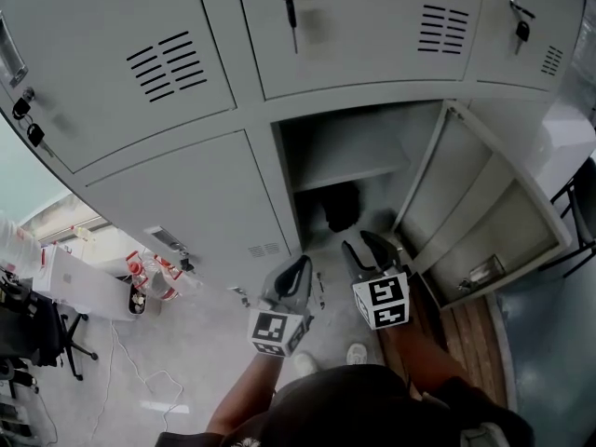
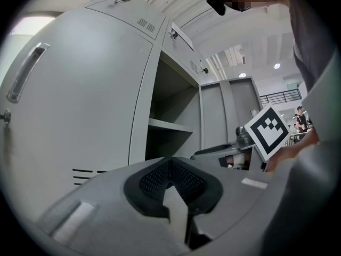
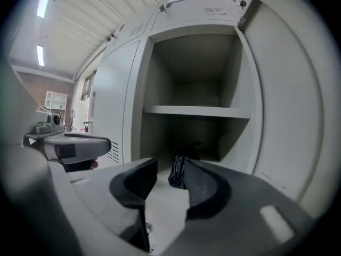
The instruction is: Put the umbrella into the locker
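Observation:
The black folded umbrella lies at the back of the open locker's lower compartment, under its shelf. In the right gripper view the umbrella shows just beyond the jaws, under the shelf. My right gripper is held in front of the opening, apart from the umbrella, its jaws open with nothing between them. My left gripper hangs beside it to the left, in front of the closed neighbouring door, its jaws shut and empty.
The locker door stands swung open to the right. Keys hang from the upper doors. A white box, a black chair and a cable are on the floor at left.

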